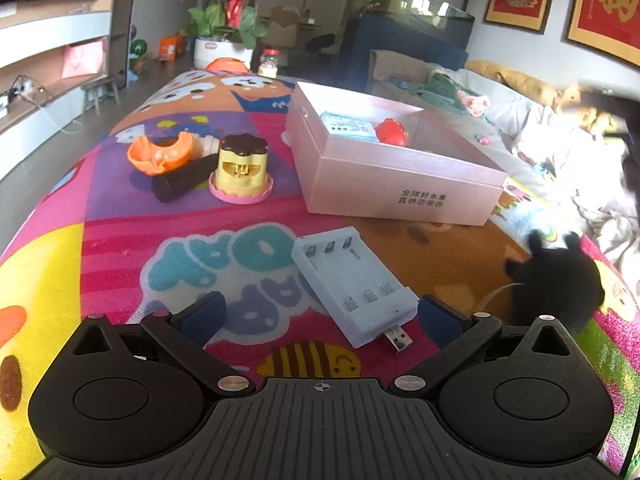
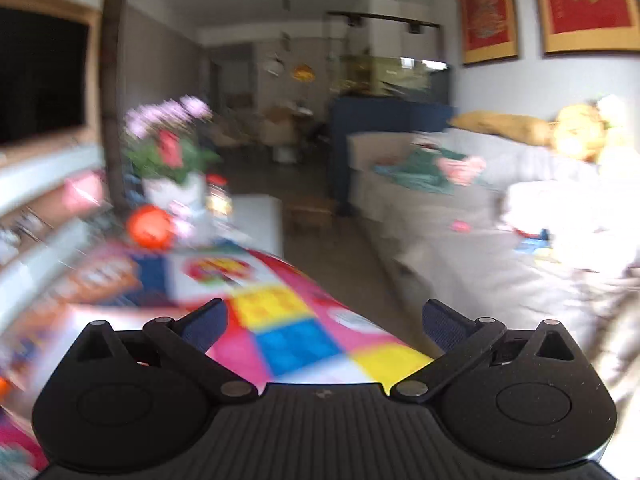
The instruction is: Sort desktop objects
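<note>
1. Here, the left gripper (image 1: 322, 316) hovers low over a colourful cartoon play mat (image 1: 120, 256), jaws spread wide and holding nothing.
2. A pale blue battery charger (image 1: 354, 284) with a USB plug lies flat on the mat between the two blue finger pads (image 1: 204, 314), touching neither.
3. Beyond it stands an open pink box (image 1: 400, 184); inside are a small white-and-blue package (image 1: 348, 126) and a red round toy (image 1: 394, 132).
4. Left of the box sit a yellow cake-shaped toy (image 1: 242, 170), a black cylinder (image 1: 184, 178) leaning against it, and an orange toy (image 1: 160, 154).
5. A black furry toy (image 1: 560, 284) rests at the mat's right edge.
6. The right gripper (image 2: 324, 322) is also wide open and empty, above the mat's chequered end; this view is blurred, so the orange ball-like shape (image 2: 150, 226) further off cannot be identified for certain.
</note>
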`<state>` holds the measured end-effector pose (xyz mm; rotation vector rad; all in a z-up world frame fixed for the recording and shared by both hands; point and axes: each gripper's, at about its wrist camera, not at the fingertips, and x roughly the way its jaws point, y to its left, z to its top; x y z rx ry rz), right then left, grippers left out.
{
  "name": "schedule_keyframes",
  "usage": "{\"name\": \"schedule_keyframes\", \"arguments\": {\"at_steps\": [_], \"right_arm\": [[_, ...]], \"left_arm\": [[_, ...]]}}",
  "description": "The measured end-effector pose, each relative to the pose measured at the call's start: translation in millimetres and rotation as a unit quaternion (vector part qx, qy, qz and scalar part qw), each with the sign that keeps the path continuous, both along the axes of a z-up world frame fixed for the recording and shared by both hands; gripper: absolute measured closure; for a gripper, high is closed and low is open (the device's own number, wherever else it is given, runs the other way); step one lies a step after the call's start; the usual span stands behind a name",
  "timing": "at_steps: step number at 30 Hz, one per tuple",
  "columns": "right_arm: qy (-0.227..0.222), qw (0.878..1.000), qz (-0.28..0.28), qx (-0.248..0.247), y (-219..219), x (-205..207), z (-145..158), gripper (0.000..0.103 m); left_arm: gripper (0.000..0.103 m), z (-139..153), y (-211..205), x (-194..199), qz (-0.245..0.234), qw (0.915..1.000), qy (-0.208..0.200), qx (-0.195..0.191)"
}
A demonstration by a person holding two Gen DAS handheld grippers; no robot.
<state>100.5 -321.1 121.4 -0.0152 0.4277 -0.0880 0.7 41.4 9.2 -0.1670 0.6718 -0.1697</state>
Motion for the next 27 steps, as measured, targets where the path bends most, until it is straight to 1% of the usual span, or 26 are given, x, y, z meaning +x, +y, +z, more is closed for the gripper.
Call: {"name": "schedule_keyframes", "arguments": {"at_steps": [2,4,7,9,11,12,17,18,19,20,21,22,24,25,27], "right_arm": [[0.02,0.999,-0.043,-0.026,-16.6,-12.6,-14.8,0.0],[0.051,0.994,-0.089,-0.034,-38.5,-24.0,-32.0,0.0],[0.089,0.987,-0.128,-0.034,-66.6,-42.0,-53.6,0.0],[0.102,0.985,-0.138,-0.022,-80.0,-55.8,-62.3,0.0],[0.103,0.986,-0.131,-0.007,-85.0,-69.2,-66.9,0.0],[0.101,0.987,-0.126,-0.009,-82.9,-72.6,-67.5,0.0],[0.093,0.987,-0.112,-0.067,-62.4,-88.8,-68.8,0.0],[0.087,0.989,-0.101,-0.06,-59.4,-96.0,-65.9,0.0],[0.079,0.993,-0.075,-0.038,-55.4,-100.3,-57.6,0.0],[0.069,0.997,-0.035,-0.012,-47.9,-109.0,-51.7,0.0],[0.06,0.998,0.015,0.008,-35.8,-113.7,-44.2,0.0],[0.052,0.996,0.062,0.021,-20.8,-119.1,-38.9,0.0],[0.039,0.988,0.143,0.032,16.3,-127.5,-34.3,0.0],[0.035,0.983,0.177,0.026,36.7,-130.6,-35.4,0.002],[0.031,0.968,0.249,-0.011,76.4,-137.5,-42.2,0.012]], "left_arm": [[0.0,0.2,1.1,-0.3,0.0,1.0,-0.001,-0.003],[0.0,0.2,1.1,-0.3,0.0,1.0,-0.001,-0.004],[0.0,0.2,1.2,-0.3,0.0,1.0,-0.001,-0.004],[0.0,0.2,1.1,-0.2,0.0,1.0,0.0,-0.002],[0.0,-0.3,0.8,-0.2,0.0,1.0,0.0,0.0],[0.0,-0.3,0.5,-0.3,0.0,1.0,0.0,0.001],[0.0,-0.5,0.3,0.0,0.0,1.0,0.001,0.004],[0.0,-0.5,0.1,0.2,0.0,1.0,0.001,0.005],[0.0,-0.6,-1.0,0.1,0.0,1.0,0.002,0.008],[0.0,-0.6,-2.2,0.2,0.0,0.9999,0.003,0.014],[0.0,-0.8,-4.1,0.5,0.0,0.9998,0.004,0.019],[0.0,-1.0,-5.6,0.8,0.0,0.9997,0.005,0.024],[0.0,-1.2,-8.2,1.0,0.0,0.9994,0.006,0.034],[0.0,-1.2,-9.2,1.1,0.001,0.9993,0.007,0.036],[0.0,-1.2,-9.0,0.6,0.002,0.9993,0.006,0.037]]}}
